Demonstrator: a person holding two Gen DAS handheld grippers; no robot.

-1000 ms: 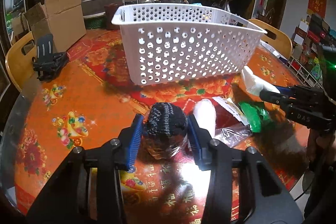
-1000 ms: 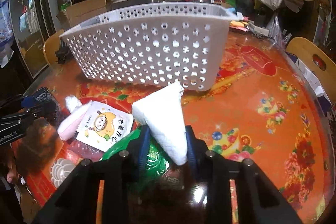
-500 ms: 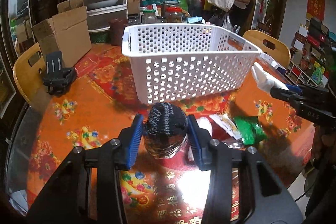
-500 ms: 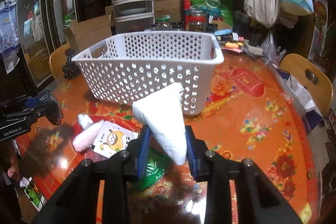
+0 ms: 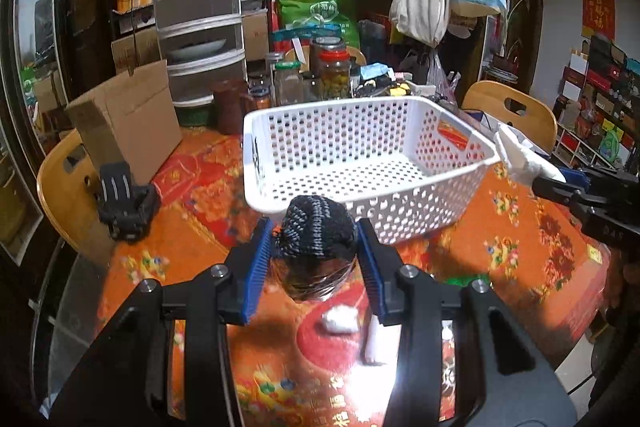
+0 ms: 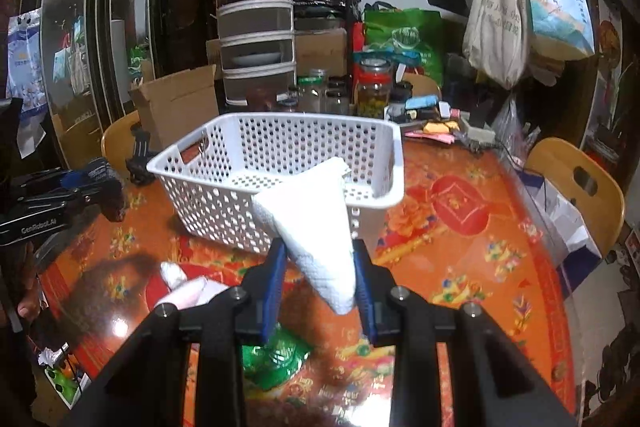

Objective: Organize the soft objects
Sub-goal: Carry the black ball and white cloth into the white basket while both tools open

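left tongs point(image 5: 316, 259) clamp a dark knit bundle point(image 5: 318, 233); right tongs point(image 6: 320, 277) clamp a folded white cloth point(image 6: 316, 227). the white basket point(image 5: 460, 135) sits on the tabletop point(image 6: 460, 247) directly ahead and below both loads. the left tongs appear nearer its rim.

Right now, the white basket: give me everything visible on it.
The white basket is a rectangular plastic bin, walls and floor perforated with round holes, rolled rim, a handle slot in an end wall. It sits upright and looks empty on the orange patterned tablecloth. Nothing visibly touches it; the dark knitted bundle and the white folded cloth are held up in front of it.
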